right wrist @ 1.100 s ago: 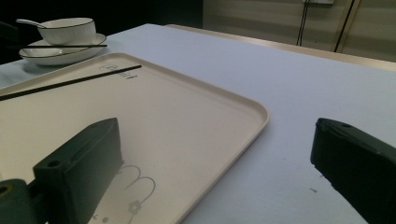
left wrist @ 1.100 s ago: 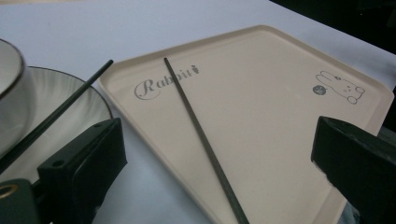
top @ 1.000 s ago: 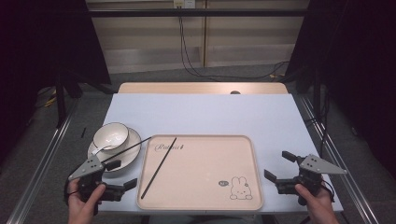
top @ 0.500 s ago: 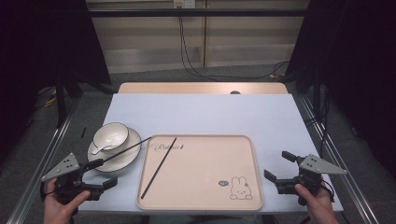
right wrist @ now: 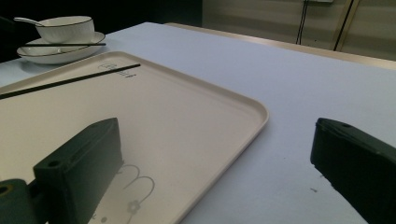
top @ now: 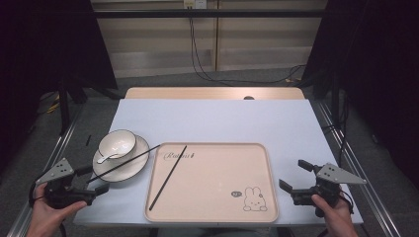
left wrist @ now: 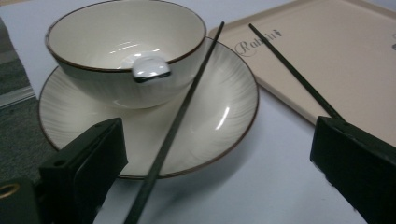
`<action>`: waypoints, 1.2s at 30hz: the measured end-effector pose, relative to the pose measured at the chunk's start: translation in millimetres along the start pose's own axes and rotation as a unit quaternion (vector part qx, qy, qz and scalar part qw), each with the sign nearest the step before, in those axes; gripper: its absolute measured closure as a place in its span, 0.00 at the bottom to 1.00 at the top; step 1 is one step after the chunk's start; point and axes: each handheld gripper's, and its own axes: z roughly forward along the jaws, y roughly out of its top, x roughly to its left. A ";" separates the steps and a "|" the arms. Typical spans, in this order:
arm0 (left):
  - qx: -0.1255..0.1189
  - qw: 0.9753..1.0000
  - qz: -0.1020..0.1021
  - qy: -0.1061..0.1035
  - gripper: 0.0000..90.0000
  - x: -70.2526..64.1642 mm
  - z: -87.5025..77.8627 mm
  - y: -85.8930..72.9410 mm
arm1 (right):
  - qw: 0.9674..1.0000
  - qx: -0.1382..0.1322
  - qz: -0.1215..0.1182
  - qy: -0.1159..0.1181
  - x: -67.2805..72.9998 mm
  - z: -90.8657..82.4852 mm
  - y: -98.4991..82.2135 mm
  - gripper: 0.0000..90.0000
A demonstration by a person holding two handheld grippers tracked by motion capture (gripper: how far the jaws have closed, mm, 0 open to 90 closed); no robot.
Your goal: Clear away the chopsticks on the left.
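Note:
A cream bowl with a white spoon in it sits on a ribbed plate at the table's left. One black chopstick lies across the plate, its tip reaching the beige tray. A second chopstick lies slantwise on the tray's left part. My left gripper is open just left of the plate's front edge, holding nothing. From the left gripper view the plate, bowl and chopstick are close ahead. My right gripper stands open and empty beside the tray's right edge.
The tray carries a rabbit drawing at its front right corner. The pale blue table stretches behind the tray to a wooden strip at the far edge. Metal rails run along both sides of the table.
My left gripper has drawn back to the left, off the plate's front edge, and stays open. The right gripper and the tableware have not moved.

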 end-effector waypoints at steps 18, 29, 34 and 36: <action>0.086 0.996 0.027 -0.003 0.58 20.3 30.2 9.5 | 1.000 0.002 0.001 -0.001 -0.5 -0.2 -0.2 0.02; 0.116 0.992 0.034 -0.026 0.82 17.0 46.4 17.5 | 1.000 0.005 0.000 0.000 -0.3 0.2 -0.3 0.02; 0.124 0.991 0.029 -0.041 0.93 16.3 48.3 20.3 | 1.000 0.005 0.000 -0.001 -0.3 0.2 -0.4 0.02; 0.131 0.990 0.029 -0.044 0.94 16.3 48.0 21.1 | 1.000 0.005 0.001 0.000 -0.3 0.2 -0.3 0.02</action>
